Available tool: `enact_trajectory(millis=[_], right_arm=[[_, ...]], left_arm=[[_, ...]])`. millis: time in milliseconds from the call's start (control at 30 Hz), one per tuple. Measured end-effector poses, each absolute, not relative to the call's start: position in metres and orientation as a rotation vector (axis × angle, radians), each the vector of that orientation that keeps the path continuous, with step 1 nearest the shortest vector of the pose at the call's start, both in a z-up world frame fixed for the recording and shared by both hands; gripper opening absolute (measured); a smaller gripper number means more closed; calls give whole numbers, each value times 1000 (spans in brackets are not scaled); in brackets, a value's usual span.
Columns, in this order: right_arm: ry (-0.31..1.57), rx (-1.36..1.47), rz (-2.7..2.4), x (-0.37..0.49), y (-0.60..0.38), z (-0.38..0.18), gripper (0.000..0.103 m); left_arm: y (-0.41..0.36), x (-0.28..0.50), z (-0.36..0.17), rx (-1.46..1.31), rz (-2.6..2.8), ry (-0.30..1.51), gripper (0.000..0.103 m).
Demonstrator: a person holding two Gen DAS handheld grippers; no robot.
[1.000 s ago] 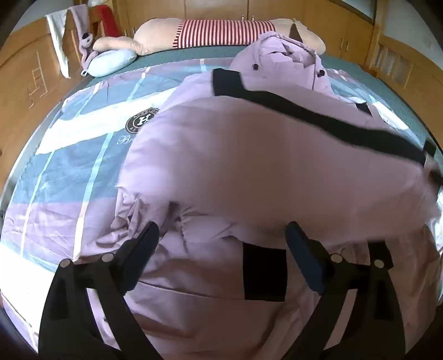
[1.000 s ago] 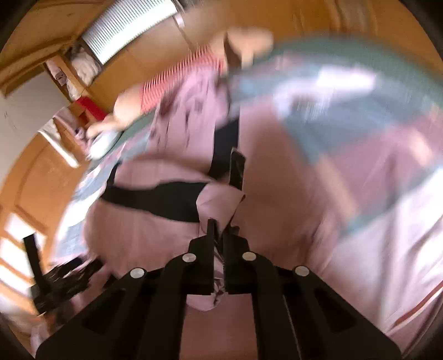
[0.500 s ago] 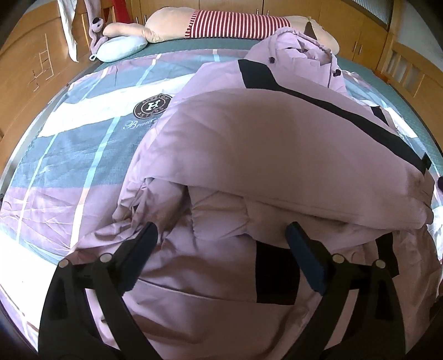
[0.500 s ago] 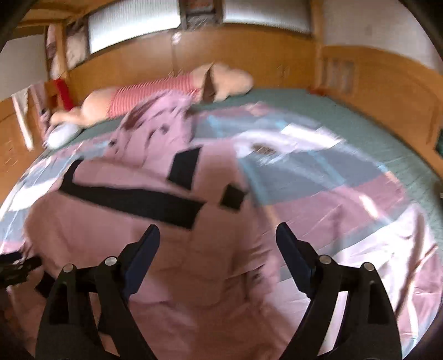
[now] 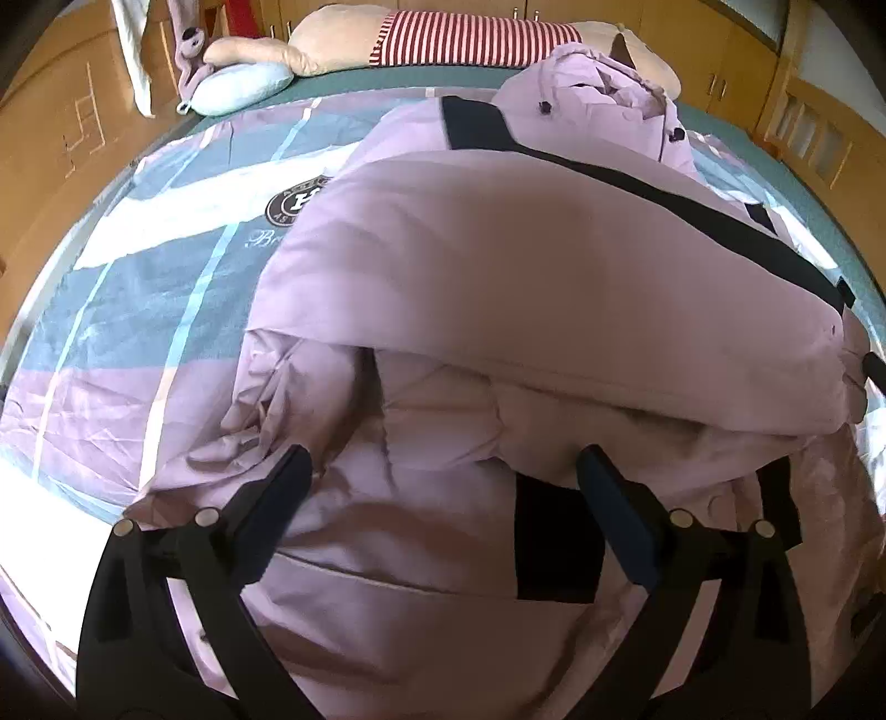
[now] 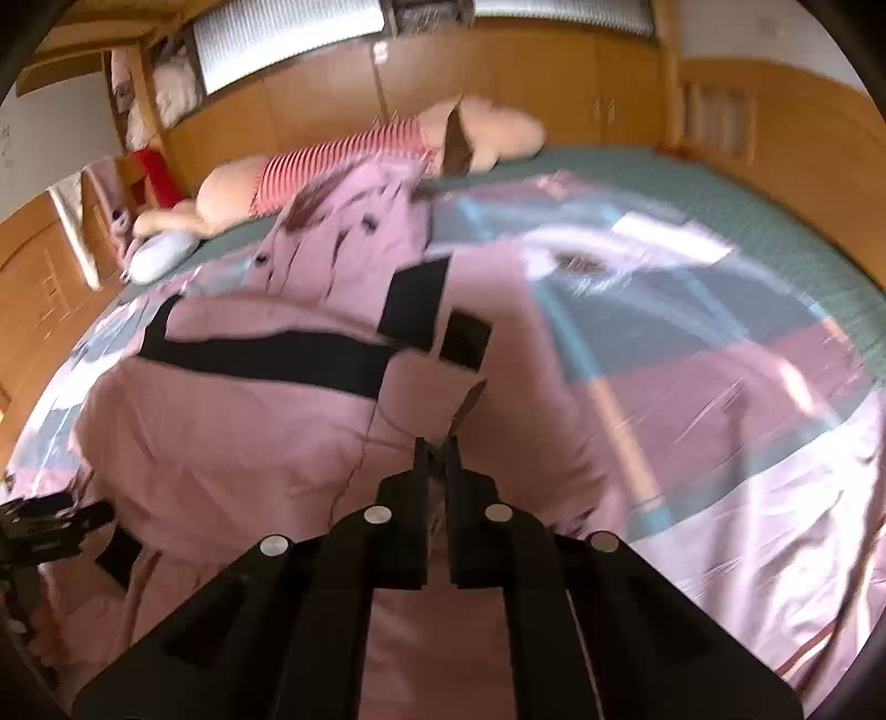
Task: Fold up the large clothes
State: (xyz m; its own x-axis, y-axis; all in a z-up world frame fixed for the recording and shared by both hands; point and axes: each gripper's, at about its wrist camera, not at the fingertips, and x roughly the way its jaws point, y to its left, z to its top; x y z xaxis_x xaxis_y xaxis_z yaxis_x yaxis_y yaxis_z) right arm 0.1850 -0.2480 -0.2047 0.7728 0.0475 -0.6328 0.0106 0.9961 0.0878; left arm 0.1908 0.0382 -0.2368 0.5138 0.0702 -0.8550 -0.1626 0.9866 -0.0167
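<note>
A large lilac padded jacket (image 5: 526, 288) with black bands lies on the bed, one side folded over the body, hood toward the headboard. My left gripper (image 5: 443, 476) is open and empty, just above the jacket's lower part. In the right wrist view the same jacket (image 6: 249, 432) fills the left and middle. My right gripper (image 6: 436, 448) is shut on a fold of the jacket's right edge. The left gripper (image 6: 50, 526) shows at the far left of that view.
The bed has a striped quilt (image 5: 138, 310) in blue, white and pink. A plush toy in a red striped top (image 5: 476, 36) and a pale blue pillow (image 5: 243, 88) lie at the headboard. Wooden cabinets (image 6: 554, 83) surround the bed.
The jacket's side has settled flat onto the body. My right gripper let go and opened half a second ago, and has now shut on the jacket's right edge. The left gripper stays open.
</note>
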Motion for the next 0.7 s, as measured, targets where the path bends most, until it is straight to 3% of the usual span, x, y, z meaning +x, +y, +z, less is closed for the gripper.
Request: enact_trajectory(millis=[167, 233, 300, 367, 500, 700], right_arm=[[759, 192, 4, 186, -269, -209, 1], [795, 233, 27, 187, -271, -215, 13], [799, 221, 36, 184, -266, -215, 37], [778, 191, 33, 179, -260, -211, 46], [741, 133, 42, 170, -251, -204, 56], [748, 74, 144, 168, -232, -211, 56]], left_arm=[[34, 191, -238, -51, 131, 1061, 98], [31, 190, -239, -13, 132, 1082, 98], [28, 190, -241, 18, 128, 1117, 98], [27, 192, -244, 33, 134, 1127, 98], [32, 213, -246, -20, 174, 1064, 98], [28, 223, -250, 19, 226, 1056, 99]])
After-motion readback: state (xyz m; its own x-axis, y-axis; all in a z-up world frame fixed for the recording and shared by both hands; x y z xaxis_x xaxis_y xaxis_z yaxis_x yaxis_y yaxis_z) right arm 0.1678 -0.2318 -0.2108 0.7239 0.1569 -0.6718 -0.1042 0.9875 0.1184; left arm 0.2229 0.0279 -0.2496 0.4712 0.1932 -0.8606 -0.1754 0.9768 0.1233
